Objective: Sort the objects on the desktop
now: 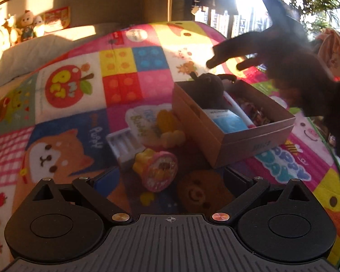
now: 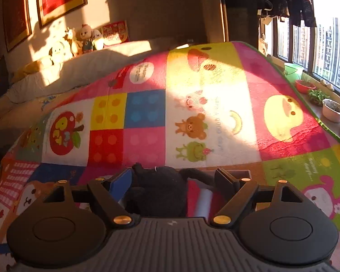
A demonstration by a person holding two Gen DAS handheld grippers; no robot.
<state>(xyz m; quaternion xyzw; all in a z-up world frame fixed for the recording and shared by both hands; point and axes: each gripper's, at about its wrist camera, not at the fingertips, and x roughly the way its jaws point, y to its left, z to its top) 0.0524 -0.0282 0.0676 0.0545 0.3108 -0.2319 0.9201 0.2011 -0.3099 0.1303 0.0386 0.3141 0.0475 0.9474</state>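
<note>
My left gripper [image 1: 171,178] is open wide and low over the patchwork mat [image 1: 74,104]. A pink round toy with a yellow part [image 1: 161,171] and a brown bear-face piece [image 1: 204,195] lie on the mat between its fingers, apart from both. Beyond them stands a cardboard box [image 1: 238,140] holding a black plush toy [image 1: 208,88], a blue-and-white packet [image 1: 226,120] and a marker pen [image 1: 238,111]. My right gripper [image 1: 229,63] hovers open and empty, blurred, over the box's far end. In the right wrist view that gripper [image 2: 174,180] straddles the black plush toy [image 2: 161,190] without pressing it.
A white ribbed case [image 1: 124,145] and yellow toys [image 1: 170,127] lie left of the box. The mat [image 2: 147,113] stretches far ahead. A grey pillow [image 2: 68,72] and dolls [image 2: 83,38] are at the back. Pots [image 2: 333,110] line the window sill on the right.
</note>
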